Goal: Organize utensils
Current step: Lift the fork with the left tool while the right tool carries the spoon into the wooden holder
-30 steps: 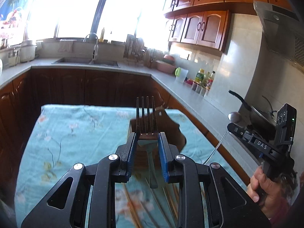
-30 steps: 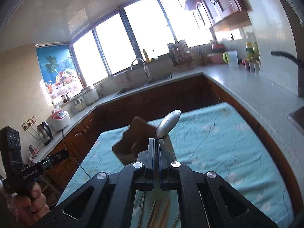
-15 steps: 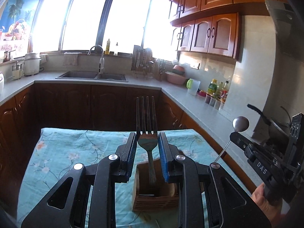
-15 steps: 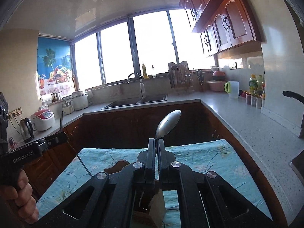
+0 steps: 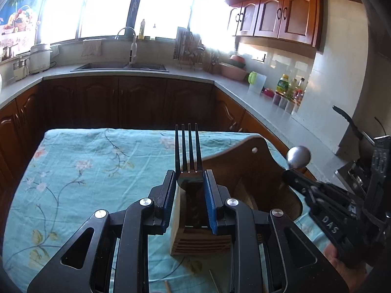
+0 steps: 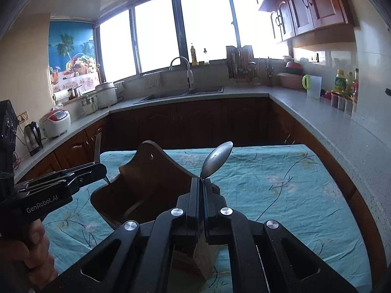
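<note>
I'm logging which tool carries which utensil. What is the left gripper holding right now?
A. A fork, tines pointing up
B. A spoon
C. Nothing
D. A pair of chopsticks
A: in the left wrist view the left gripper has its blue pads closed on a fork with four tines pointing up; the spoon is in the right gripper.

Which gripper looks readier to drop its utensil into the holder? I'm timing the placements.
Probably left: its gripper holds the fork right above the wooden holder's slot. The right gripper grips the spoon slightly off beside it.
</note>
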